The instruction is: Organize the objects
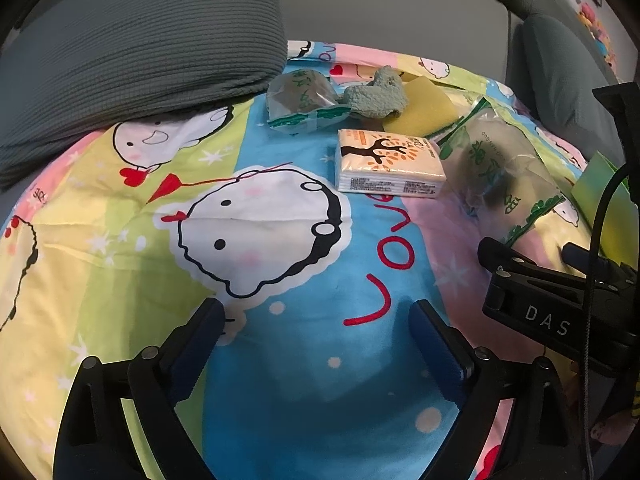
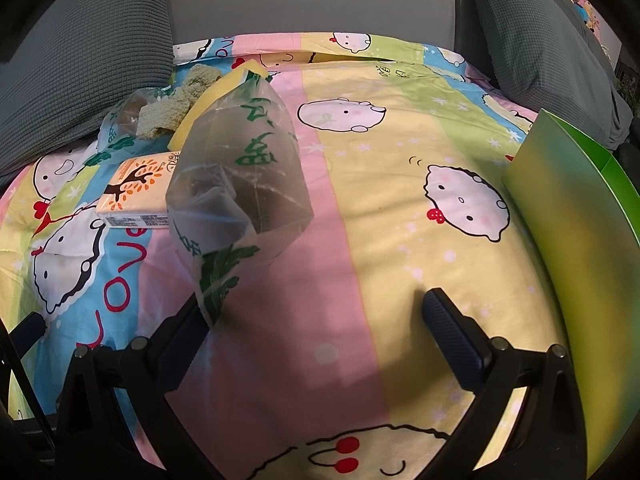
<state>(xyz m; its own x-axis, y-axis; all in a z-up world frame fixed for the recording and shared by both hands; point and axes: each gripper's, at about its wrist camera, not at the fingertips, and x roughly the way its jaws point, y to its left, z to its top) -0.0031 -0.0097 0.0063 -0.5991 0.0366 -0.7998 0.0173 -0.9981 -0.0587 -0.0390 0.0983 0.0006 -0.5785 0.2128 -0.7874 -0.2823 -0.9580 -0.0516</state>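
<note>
A clear plastic bag with green print [image 2: 240, 176] lies just ahead of my right gripper [image 2: 316, 312], its sealed end against the left finger [image 2: 188, 328]; the jaws are wide open and hold nothing. The same bag shows in the left wrist view [image 1: 500, 164]. A tissue pack with an orange tree print [image 1: 390, 164] [image 2: 136, 196] lies beside it. Behind are a second clear bag [image 1: 300, 96], a grey-green cloth [image 1: 376, 96] [image 2: 180, 104] and a yellow sponge [image 1: 424, 110] [image 2: 216, 96]. My left gripper [image 1: 316, 324] is open and empty over the cartoon bedsheet [image 1: 260, 224].
A green box [image 2: 576, 248] stands at the right edge of the sheet. Grey cushions [image 1: 132, 52] [image 2: 536, 36] flank the sheet on a grey sofa. The right gripper's body [image 1: 560, 304] sits at the right of the left wrist view.
</note>
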